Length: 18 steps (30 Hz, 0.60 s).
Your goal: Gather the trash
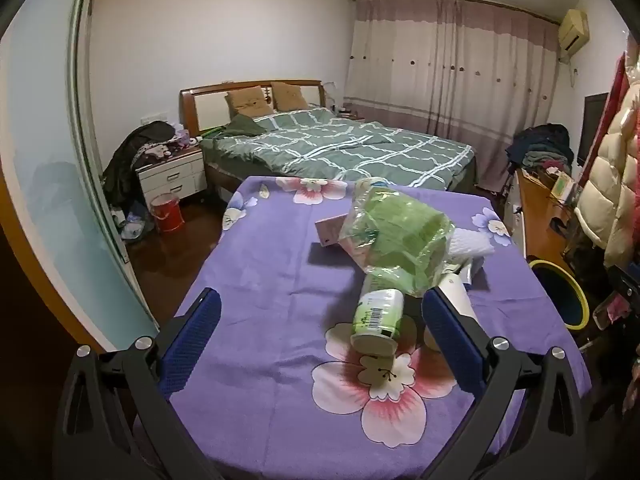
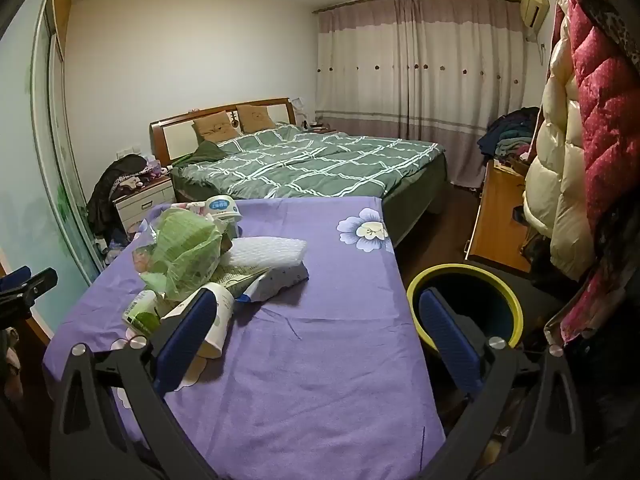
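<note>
With both my left gripper and right gripper spread wide and empty, all trash lies uncollected ahead between my left fingers, the bin behind my right finger.

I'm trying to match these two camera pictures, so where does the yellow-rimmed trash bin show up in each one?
Left wrist view: yellow-rimmed trash bin at the far right edge, beside the purple cloth.
Right wrist view: it sits lower right, behind the gripper's right finger.
Shared landmark: green plastic bag.
</note>
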Available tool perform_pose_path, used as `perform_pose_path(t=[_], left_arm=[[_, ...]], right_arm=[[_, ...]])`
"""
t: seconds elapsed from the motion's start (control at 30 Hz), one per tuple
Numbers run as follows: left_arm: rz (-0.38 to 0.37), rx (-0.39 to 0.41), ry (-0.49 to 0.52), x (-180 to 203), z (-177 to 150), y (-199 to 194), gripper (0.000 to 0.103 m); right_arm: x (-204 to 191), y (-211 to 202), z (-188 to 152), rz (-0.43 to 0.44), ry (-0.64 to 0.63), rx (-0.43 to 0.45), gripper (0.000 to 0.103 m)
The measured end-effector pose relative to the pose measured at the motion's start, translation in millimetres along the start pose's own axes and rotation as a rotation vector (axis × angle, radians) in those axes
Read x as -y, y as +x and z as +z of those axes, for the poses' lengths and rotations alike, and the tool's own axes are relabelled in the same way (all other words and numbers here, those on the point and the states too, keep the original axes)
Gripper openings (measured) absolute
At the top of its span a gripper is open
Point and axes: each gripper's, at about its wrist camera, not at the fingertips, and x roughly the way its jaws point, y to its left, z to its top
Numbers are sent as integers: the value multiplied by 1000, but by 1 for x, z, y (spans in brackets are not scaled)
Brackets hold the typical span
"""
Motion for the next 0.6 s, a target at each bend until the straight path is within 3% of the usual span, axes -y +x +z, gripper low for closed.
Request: perform_pose_path(t=[0.6], left_arm=[[-14,-1,43,12,0,1,99]], right_arm=[[3,9,-3,-3,9,-9,97]])
